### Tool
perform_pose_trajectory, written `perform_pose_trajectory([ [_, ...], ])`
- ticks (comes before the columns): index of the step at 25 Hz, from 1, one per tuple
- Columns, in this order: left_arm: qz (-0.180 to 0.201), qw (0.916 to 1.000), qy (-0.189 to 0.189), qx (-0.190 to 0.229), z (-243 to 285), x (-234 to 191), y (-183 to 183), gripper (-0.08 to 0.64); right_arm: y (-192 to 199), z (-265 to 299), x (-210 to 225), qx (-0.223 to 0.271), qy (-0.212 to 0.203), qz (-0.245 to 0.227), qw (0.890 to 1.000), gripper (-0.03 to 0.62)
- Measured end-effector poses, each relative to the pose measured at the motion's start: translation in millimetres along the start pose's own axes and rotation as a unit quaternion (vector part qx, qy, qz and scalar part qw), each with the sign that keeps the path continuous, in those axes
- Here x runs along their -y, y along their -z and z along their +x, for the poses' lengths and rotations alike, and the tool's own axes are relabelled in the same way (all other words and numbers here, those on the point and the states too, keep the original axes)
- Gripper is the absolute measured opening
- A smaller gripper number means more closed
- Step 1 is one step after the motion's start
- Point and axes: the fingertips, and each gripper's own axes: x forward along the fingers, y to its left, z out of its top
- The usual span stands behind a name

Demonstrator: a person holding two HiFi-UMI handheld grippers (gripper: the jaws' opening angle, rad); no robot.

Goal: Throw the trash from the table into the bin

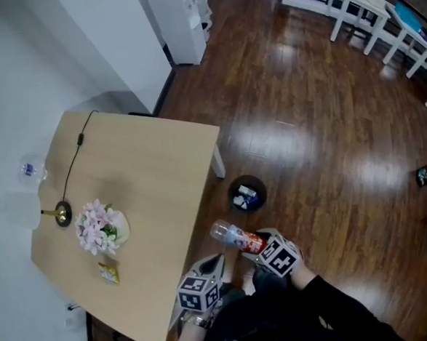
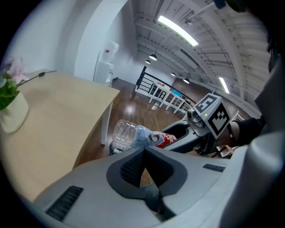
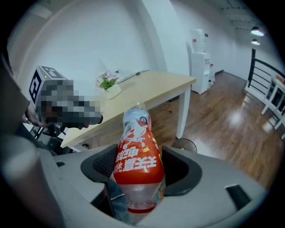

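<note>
Red-labelled clear plastic bottle (image 3: 135, 147): pinched near its base between the fingers of the right gripper (image 3: 139, 171), neck pointing away. From the head view the bottle (image 1: 239, 238) is off the bench, over the dark wood floor (image 1: 321, 144), just past the bench's near right edge and short of the bin.

Left gripper (image 2: 144, 153): fingers pressed together with nothing between them. It is held beside the right one, at the near right edge of the light wooden bench (image 1: 155, 170).

Progress (judgement): partway. One item is lifted clear of the bench but not yet dropped. The small yellow wrapper (image 1: 108, 272) near the bench's near left edge looks like trash and remains to be collected. A clear bottle with a blue label (image 1: 31, 171) sits beyond the bench's left edge; cannot tell what carries it or whether it counts as trash.

Containers:
- Small round black bin (image 1: 246, 194) on the floor, close to the bench leg at the right corner. It already holds at least one pale item; too small to identify.
- Pale pot of pink flowers (image 1: 99, 229) near the bench's left edge. Not trash.

Also on the bench: a brass-coloured round base (image 1: 62, 213) with a thin black cable (image 1: 74, 155) running toward the far corner.
</note>
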Motion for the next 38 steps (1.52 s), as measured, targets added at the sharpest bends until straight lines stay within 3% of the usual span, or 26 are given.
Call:
perform_pose_trajectory([
  [8,0.014,0.9991,0.027,-0.029,84,15,-31,0.000,25,48,108,-0.024,0.026,0.051,0.998,0.321],
  [13,0.013,0.9977,0.047,-0.048,140,5,-21,0.000,60,124,177,-0.054,0.053,0.100,0.992,0.322],
  [21,-0.026,0.9972,0.043,-0.055,204,-24,-10,0.000,118,247,266,-0.134,0.086,0.156,0.975,0.322],
  [26,-0.034,0.9964,0.041,-0.065,216,-25,2,0.000,130,286,288,-0.153,0.094,0.182,0.967,0.342],
  [29,-0.033,0.9962,0.039,-0.070,220,-25,10,0.000,129,296,294,-0.145,0.100,0.191,0.966,0.388],
  [38,-0.042,0.9952,0.036,-0.081,208,-17,9,0.000,117,266,269,-0.110,0.079,0.196,0.971,0.388],
])
